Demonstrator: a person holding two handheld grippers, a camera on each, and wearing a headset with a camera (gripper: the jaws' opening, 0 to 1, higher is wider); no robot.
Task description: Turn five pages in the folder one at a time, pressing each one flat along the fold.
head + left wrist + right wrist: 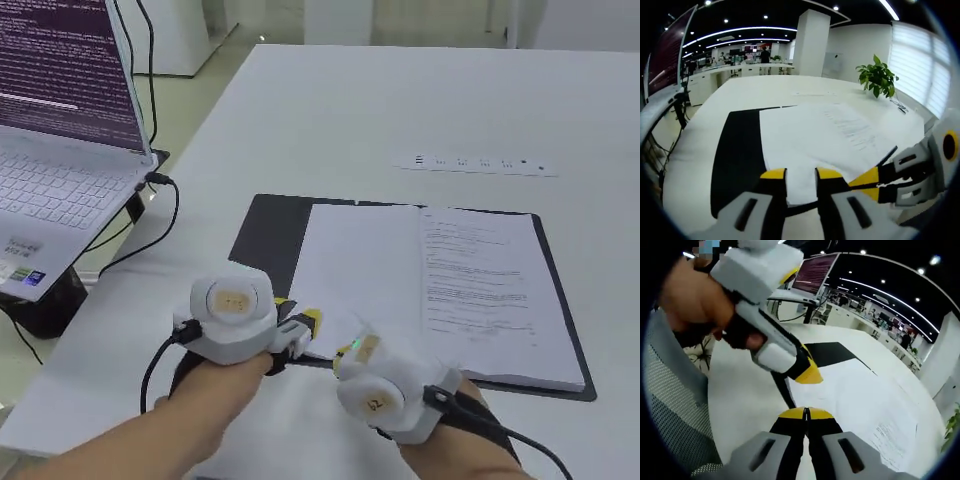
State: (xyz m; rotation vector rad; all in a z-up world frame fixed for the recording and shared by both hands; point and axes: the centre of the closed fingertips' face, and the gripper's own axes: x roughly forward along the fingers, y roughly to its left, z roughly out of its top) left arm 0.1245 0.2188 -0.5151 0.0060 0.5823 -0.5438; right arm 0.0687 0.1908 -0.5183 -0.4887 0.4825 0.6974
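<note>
The folder [265, 235] lies open on the white table, black cover flat. Its left page [360, 260] is blank and its right page [480, 280] is printed. My left gripper [310, 322] sits at the near edge of the blank page. In the left gripper view its yellow-tipped jaws [801, 175] stand a little apart over the page's [805, 140] bottom edge, holding nothing. My right gripper [338, 355] is just to its right, with tips [806, 413] pressed together at the folder's near edge. Whether paper is caught between them is hidden. The two grippers nearly touch.
An open laptop [60, 130] stands at the left with black cables [150, 230] trailing to the table edge. A white strip [470, 163] lies beyond the folder. A potted plant [877, 77] stands at the table's far end.
</note>
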